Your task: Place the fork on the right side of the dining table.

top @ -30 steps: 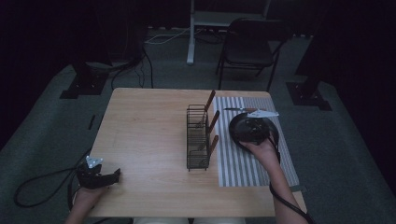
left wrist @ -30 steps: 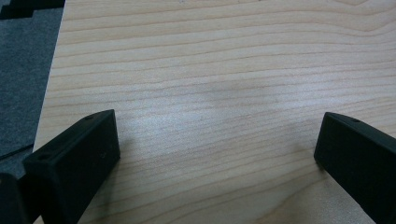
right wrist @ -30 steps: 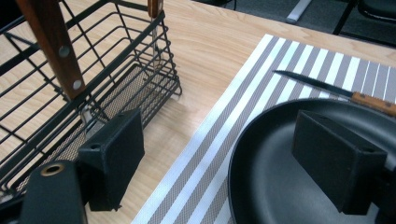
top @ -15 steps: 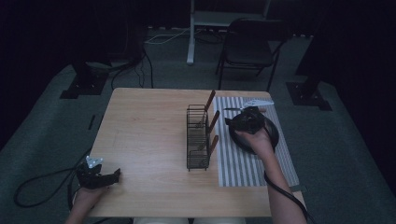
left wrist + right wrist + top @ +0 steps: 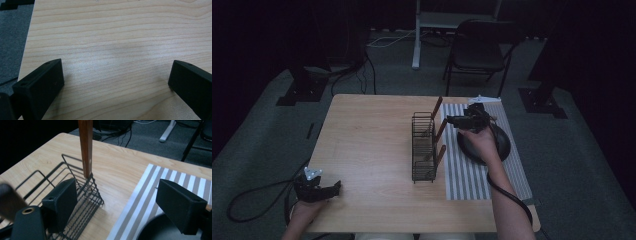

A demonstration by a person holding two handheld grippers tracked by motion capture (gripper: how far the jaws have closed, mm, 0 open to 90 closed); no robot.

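A black wire rack point(image 5: 422, 148) stands mid-table, with three brown wooden handles point(image 5: 436, 107) rising along its right side. To its right a black round pan point(image 5: 497, 142) rests on a striped mat point(image 5: 472, 175). My right gripper point(image 5: 452, 120) hovers open above the mat's left edge, pointing at the rack. In the right gripper view its gripper point(image 5: 117, 195) holds nothing, an upright wooden handle point(image 5: 85, 147) and the rack point(image 5: 82, 192) lie just ahead, and the pan point(image 5: 155, 230) is below. My left gripper point(image 5: 334, 188) rests open near the front left corner, over bare wood point(image 5: 116, 75).
The wooden table point(image 5: 367, 145) has free room left of the rack. A folding chair point(image 5: 477, 50) and a desk leg stand on the floor behind the table. A black cable point(image 5: 252, 200) trails off the table's left side.
My right gripper has left the pan and moved left and away from the person, toward the rack's far handle. The left gripper has stayed put.
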